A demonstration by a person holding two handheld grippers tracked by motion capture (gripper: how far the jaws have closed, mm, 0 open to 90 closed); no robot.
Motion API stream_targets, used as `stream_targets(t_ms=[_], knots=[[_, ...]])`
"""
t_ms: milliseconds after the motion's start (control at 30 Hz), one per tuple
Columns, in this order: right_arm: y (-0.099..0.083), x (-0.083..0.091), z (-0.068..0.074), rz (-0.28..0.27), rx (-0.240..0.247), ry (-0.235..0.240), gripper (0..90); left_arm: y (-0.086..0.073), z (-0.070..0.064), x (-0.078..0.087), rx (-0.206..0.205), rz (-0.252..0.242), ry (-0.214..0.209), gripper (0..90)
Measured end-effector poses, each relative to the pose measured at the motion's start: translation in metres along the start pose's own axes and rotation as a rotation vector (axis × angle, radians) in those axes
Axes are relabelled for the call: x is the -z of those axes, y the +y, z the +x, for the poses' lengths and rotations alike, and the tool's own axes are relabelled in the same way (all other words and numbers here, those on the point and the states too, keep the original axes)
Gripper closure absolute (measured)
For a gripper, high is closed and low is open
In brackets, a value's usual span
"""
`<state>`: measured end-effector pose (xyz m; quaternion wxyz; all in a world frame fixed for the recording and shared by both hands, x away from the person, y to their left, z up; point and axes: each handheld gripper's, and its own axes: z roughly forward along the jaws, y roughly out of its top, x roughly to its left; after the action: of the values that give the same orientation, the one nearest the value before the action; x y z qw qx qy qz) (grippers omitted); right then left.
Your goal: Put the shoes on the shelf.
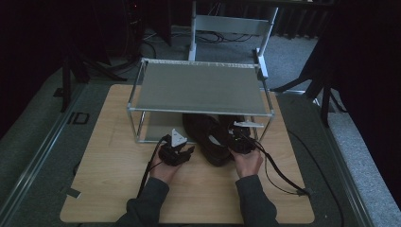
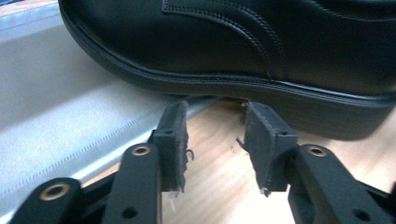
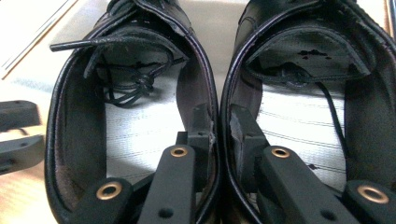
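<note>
2 black leather shoes (image 1: 213, 137) with stitched seams and pale ribbed insoles sit at the worktop's (image 1: 118, 184) centre, toes under the metal-framed shelf (image 1: 198, 87). The right gripper (image 3: 219, 123) pinches their 2 touching inner walls. At 9 o'clock, the left gripper (image 2: 215, 140) gapes narrowly, empty, beside a sole.

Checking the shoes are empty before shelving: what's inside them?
Pale striped insoles and loose laces lie inside both black shoes; the right tool pinches their adjoining collars. The toe ends are hidden under the tongues.
</note>
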<state>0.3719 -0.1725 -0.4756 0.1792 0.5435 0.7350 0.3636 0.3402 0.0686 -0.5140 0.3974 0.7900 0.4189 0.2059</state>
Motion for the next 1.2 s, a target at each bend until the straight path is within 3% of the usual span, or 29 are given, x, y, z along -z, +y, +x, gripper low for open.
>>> stream_targets(t_ms=[200,300,500,733,833,1033,1200], knots=[[0.001,-0.002,0.001,-0.02,-0.021,-0.006,80.4,0.006,-0.006,-0.014,0.023,-0.006,0.104,80.5],[0.0,-0.004,0.001,-0.024,-0.021,-0.011,80.4,0.009,-0.008,-0.021,0.048,-0.013,0.136,88.3],[0.0,-0.005,0.002,-0.043,-0.039,-0.019,80.4,0.011,-0.013,-0.03,0.077,0.004,0.177,90.0],[0.0,-0.009,0.002,-0.058,-0.049,-0.037,80.4,0.009,-0.022,-0.037,0.109,0.023,0.159,90.0],[-0.001,-0.012,0.003,-0.064,-0.059,-0.033,80.3,0.009,-0.024,-0.042,0.125,0.031,0.13,90.0],[-0.002,-0.017,0.01,-0.07,-0.033,-0.046,80.4,0.008,-0.008,-0.052,0.215,0.01,0.073,90.0],[0.001,-0.02,0.015,-0.079,-0.033,-0.033,80.4,0.013,0.001,-0.056,0.233,-0.026,0.076,90.0]])
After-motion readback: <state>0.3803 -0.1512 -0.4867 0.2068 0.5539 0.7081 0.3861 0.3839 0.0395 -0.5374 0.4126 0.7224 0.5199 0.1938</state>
